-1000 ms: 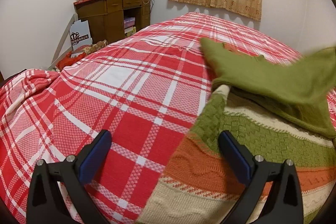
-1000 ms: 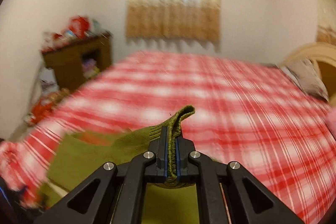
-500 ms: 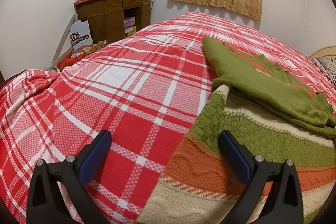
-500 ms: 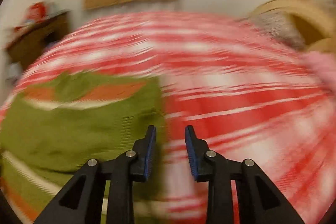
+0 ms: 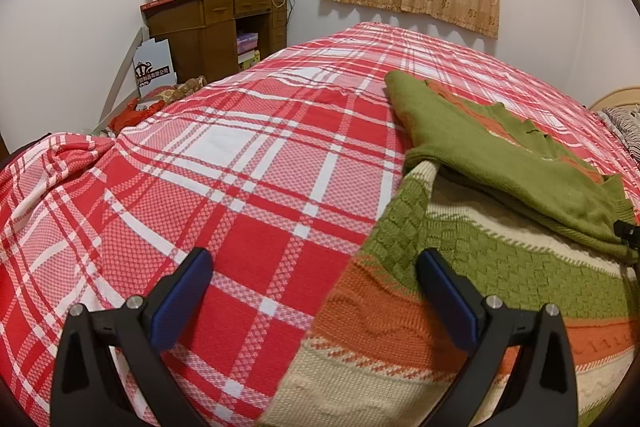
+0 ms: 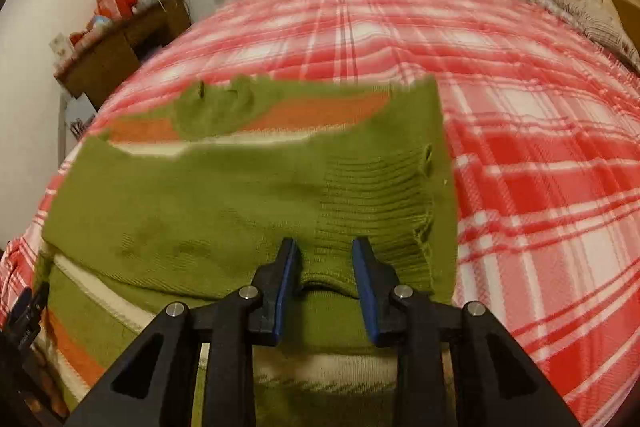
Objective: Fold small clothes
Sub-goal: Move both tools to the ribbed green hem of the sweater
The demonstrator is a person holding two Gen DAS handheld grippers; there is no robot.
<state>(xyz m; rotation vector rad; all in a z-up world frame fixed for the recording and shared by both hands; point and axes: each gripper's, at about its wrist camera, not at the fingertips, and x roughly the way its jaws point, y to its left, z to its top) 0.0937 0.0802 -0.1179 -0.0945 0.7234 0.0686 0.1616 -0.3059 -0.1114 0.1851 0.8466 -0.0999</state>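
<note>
A striped sweater (image 5: 500, 267) is spread on a plaid bed (image 5: 248, 163), its green sleeve (image 6: 248, 195) now laid across the body after being carried clamped a second ago. The right gripper (image 6: 325, 259) has been released, jaws apart at six o'clock; the left gripper (image 5: 316, 279) is held wide open at the hem, so one sleeve fold looks done.

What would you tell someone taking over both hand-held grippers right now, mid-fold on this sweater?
Left hand-held gripper: open, empty, over the sweater's left edge near its hem.
Right hand-held gripper: open, empty, just above the ribbed cuff.
The striped sweater lies flat on the plaid bedspread. One green sleeve is folded across the body.
Done: that sleeve fold is laid and let go.
Left: fold the rest, probably the other sleeve and then the body; the other sleeve's position is not clear from these views.
</note>
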